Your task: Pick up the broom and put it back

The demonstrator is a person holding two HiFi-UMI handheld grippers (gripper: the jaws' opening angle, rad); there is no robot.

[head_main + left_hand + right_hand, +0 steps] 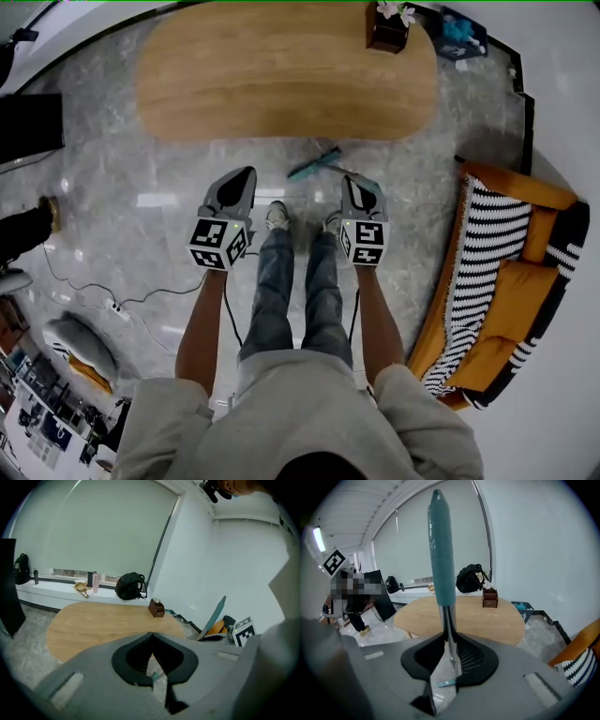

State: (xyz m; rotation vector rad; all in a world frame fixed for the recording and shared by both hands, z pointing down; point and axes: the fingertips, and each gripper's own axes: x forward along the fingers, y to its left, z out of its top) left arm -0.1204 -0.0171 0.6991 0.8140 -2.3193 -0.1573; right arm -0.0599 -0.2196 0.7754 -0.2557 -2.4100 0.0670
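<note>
The broom's teal brush head (314, 166) rests on the marble floor by the near edge of the table. Its metal shaft runs back up into my right gripper (356, 183), which is shut on it. In the right gripper view the shaft (449, 620) passes between the jaws of that gripper (449, 644) and the teal grip (440, 550) rises above, with the brush head (446, 683) small far below. My left gripper (244, 176) hangs beside it to the left, shut and holding nothing (152, 637). The left gripper view catches the teal grip (213, 618) at its right.
An oval wooden table (281, 70) stands ahead, with a small brown box of flowers (387, 28) on it. An orange sofa with a striped blanket (511, 281) is at the right. A cable (112, 300) trails over the floor at the left. My shoes (277, 216) are between the grippers.
</note>
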